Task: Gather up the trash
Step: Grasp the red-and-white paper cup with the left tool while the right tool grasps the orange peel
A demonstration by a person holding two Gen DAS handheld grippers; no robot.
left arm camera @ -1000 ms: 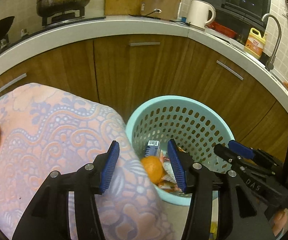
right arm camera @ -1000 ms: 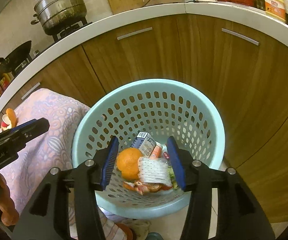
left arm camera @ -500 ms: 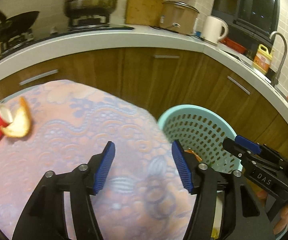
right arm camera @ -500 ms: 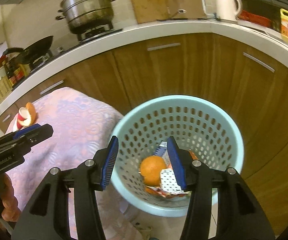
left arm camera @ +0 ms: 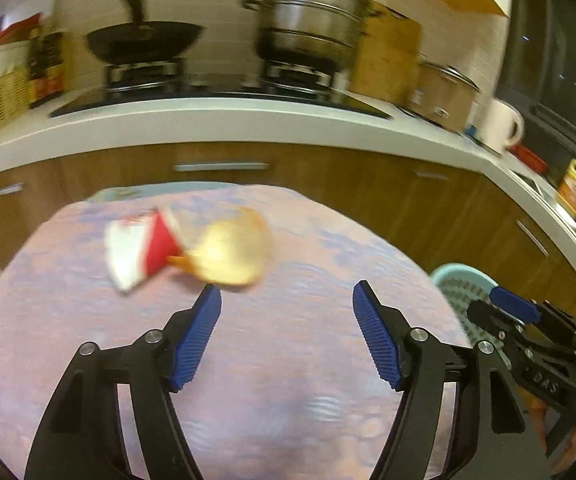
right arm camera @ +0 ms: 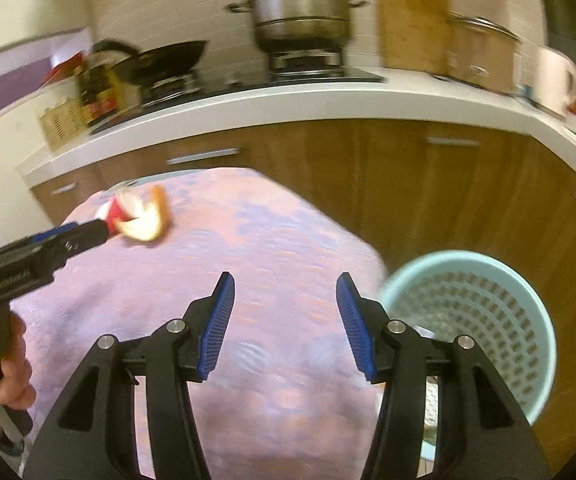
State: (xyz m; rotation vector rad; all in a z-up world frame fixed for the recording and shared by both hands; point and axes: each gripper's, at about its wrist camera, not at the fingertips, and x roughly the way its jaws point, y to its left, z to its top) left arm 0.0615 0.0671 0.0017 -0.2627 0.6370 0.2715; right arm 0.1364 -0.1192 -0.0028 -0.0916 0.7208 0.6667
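Moved: both hand-held grippers swung off the basket (right arm camera: 468, 320) and over the cloth-covered surface (left arm camera: 288, 380); the peel that sat at the frame's left edge was now ahead, centre.
Left hand-held gripper (left arm camera: 286, 316): jaws had just been opening, spread wide, nothing between them.
Right hand-held gripper (right arm camera: 284, 300): jaws had just been opening too, empty.
Trash: orange peel (left arm camera: 232, 252) touching a red-and-white wrapper (left arm camera: 140, 248), on the cloth just beyond the left fingertips; blurred.
Basket: pale blue, perforated, on the floor right of the surface, well apart from the peel.
Around: cabinets (right arm camera: 368, 184) behind, steamer pot (left arm camera: 308, 28) and wok (left arm camera: 144, 40) on the stove.
In the way: nothing between left jaws and peel.
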